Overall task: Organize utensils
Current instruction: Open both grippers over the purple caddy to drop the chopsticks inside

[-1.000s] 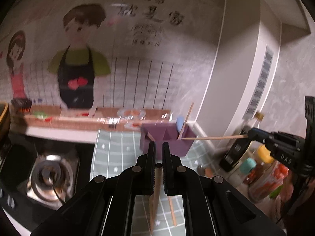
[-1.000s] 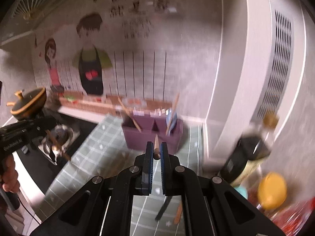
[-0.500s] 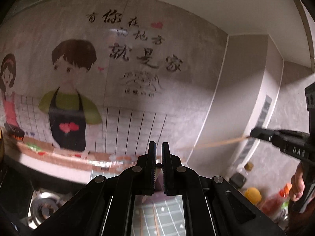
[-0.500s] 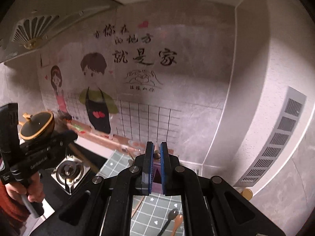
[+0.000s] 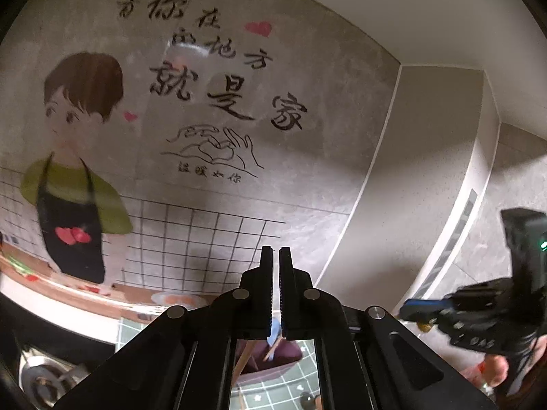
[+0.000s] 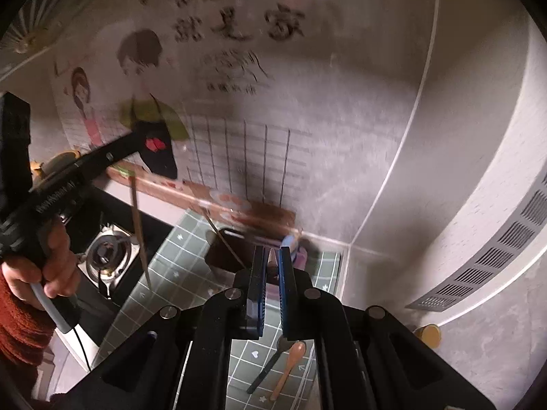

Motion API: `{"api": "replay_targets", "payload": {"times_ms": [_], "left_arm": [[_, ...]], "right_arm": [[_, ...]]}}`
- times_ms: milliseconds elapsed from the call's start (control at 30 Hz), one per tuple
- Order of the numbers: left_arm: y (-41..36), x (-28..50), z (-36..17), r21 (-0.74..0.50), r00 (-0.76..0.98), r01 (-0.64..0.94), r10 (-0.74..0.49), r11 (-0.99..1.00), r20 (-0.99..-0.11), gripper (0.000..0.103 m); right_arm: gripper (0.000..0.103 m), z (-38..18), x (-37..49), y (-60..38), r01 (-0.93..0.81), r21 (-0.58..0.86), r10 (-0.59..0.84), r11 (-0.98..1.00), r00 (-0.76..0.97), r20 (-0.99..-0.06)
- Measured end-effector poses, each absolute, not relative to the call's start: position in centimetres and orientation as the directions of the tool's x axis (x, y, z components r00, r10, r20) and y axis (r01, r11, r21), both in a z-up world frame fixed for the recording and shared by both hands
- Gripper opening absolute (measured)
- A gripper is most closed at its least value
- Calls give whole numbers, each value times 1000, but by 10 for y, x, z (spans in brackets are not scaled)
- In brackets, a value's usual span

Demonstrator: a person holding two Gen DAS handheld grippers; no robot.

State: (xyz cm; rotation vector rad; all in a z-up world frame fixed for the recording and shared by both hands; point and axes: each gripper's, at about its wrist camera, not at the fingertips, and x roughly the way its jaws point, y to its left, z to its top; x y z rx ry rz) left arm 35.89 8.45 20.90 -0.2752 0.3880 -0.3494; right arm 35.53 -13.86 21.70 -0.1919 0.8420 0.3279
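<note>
Now | your left gripper (image 5: 276,256) clamps a thin wooden chopstick (image 6: 139,225), jaws just closing | your right gripper (image 6: 272,256) pinches a slim wooden chopstick tip (image 6: 272,260) | purple rectangular plastic holder (image 6: 224,256) sits on the green tiled desk mat (image 6: 171,266).

A: Home kitchen, surely?
B: Yep. Gas burner (image 6: 108,252) at 8 o'clock, tiled counter mat (image 6: 177,263), purple utensil holder (image 6: 225,256), cartoon cook mural (image 5: 73,171) on the wall.
</note>
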Motion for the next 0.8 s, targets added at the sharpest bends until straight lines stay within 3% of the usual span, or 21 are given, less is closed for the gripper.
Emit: {"api": "replay_targets", "payload": {"times_ms": [200, 500, 600, 800], "left_arm": [[78, 375, 197, -316, 848, 292, -397, 903, -350, 0], [81, 382, 117, -309, 708, 342, -460, 887, -536, 3], [66, 384, 77, -331, 596, 411, -525, 850, -608, 6], [2, 366, 21, -252, 399, 621, -576, 742, -713, 10]], "right_arm": [[6, 188, 385, -146, -326, -10, 191, 945, 578, -793], [6, 193, 373, -163, -300, 23, 209, 954, 606, -767], [6, 190, 362, -170, -280, 20, 194, 960, 609, -769], [6, 188, 338, -196, -213, 2, 138, 977, 624, -769]]}}
